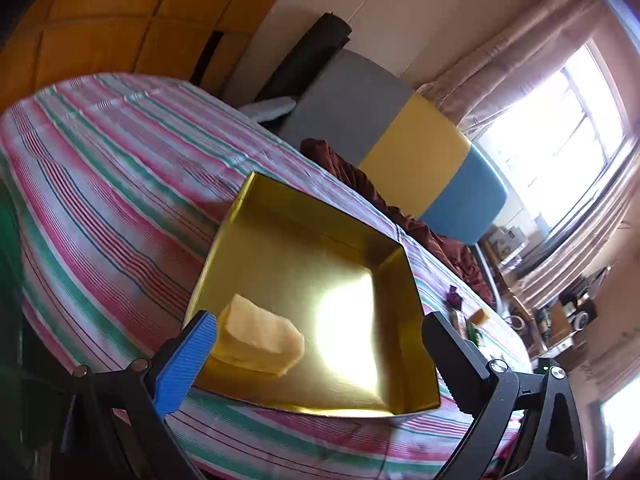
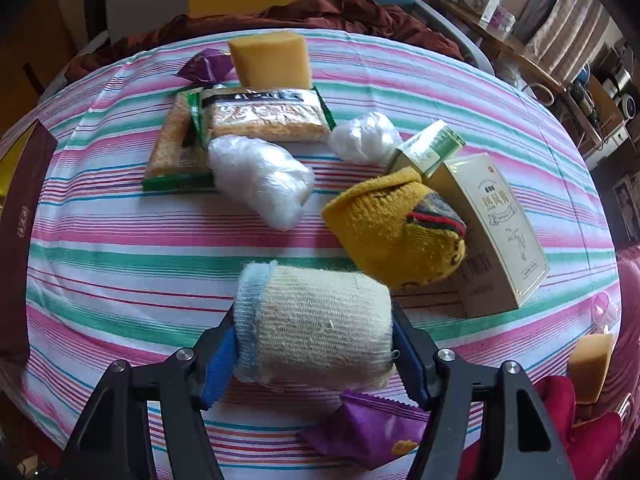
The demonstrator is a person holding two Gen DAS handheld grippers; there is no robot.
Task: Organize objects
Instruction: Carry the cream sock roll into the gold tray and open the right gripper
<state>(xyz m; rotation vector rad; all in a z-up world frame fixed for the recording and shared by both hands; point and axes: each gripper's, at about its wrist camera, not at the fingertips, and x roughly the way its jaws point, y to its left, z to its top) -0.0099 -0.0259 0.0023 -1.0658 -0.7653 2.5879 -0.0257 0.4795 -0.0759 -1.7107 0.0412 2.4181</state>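
The right hand-held gripper (image 2: 316, 344) is clamped across a rolled cream cloth (image 2: 316, 328), long axis spanning its jaws, while the gold box (image 1: 280, 248) lies directly under the wide-open, empty left hand-held gripper (image 1: 320, 344).

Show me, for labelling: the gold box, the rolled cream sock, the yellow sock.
gold box (image 1: 256, 216): left wrist view, far inner wall.
rolled cream sock (image 2: 320, 332): right wrist view, middle.
yellow sock (image 2: 376, 224): right wrist view, knit body.

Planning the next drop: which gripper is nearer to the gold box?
Left. The left gripper hangs open right over the gold box; the right gripper is over the item pile, with the box at that view's far left edge.
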